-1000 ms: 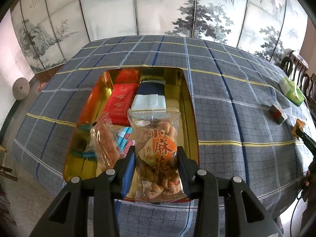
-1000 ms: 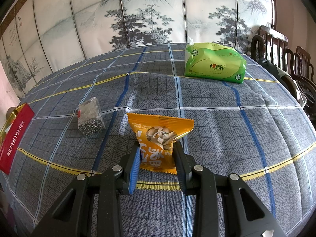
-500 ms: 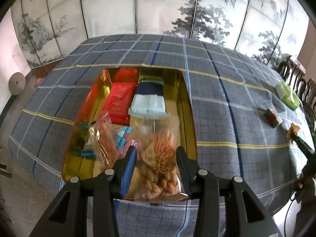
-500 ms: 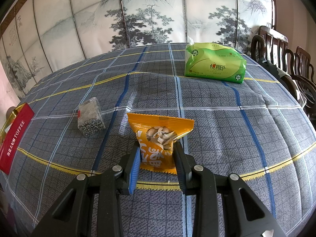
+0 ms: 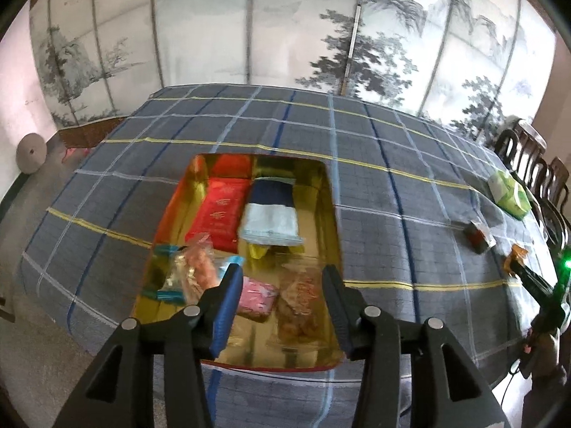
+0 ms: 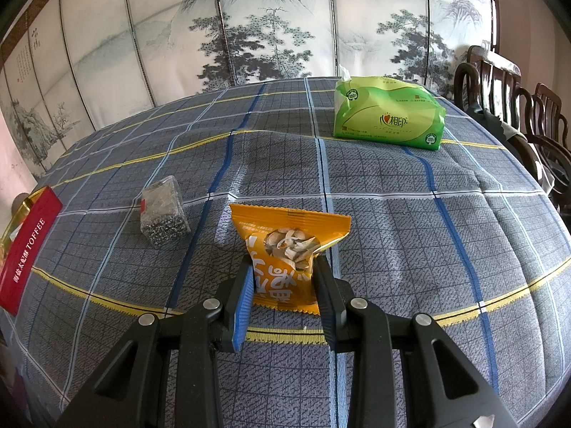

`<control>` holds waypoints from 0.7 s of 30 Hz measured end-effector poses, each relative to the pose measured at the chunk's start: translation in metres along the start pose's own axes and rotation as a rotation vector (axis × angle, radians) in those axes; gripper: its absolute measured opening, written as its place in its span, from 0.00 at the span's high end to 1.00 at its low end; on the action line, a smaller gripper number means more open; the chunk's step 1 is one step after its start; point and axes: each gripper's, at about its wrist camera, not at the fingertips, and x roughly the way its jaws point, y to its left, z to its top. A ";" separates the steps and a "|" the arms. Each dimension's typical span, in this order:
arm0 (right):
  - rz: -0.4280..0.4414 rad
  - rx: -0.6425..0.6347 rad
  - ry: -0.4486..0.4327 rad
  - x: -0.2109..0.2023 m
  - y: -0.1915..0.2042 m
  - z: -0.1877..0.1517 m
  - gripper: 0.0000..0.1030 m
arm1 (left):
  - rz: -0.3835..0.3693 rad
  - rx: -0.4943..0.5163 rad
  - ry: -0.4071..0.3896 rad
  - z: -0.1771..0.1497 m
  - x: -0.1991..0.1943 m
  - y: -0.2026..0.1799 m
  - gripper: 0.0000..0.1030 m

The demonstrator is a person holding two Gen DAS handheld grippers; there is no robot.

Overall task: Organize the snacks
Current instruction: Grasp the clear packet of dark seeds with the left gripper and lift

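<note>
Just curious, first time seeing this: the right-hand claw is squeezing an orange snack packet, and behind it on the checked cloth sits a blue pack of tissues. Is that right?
Nearly. The right wrist view shows the right gripper shut on the orange snack packet, and a pack of tissues does sit behind it on the checked cloth, but that pack is green, not blue.

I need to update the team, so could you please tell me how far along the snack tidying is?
Well underway. Done: several packets already lie in the gold tin, including the clear bag of fried twists; the left tongs have just been opening above it. In hand: the right tongs grip the orange seed packet. Left: that packet and the small clear pack on the tablecloth.
</note>
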 end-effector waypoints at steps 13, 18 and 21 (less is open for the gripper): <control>0.023 0.019 -0.002 0.001 -0.010 0.000 0.71 | -0.195 0.143 0.113 0.012 0.017 -0.102 0.52; 0.021 0.044 -0.024 -0.001 -0.016 0.002 0.73 | -0.279 0.181 0.181 0.023 0.037 -0.151 0.52; 0.030 0.076 -0.038 -0.006 -0.024 0.004 0.73 | -0.322 0.197 0.216 0.030 0.051 -0.176 0.52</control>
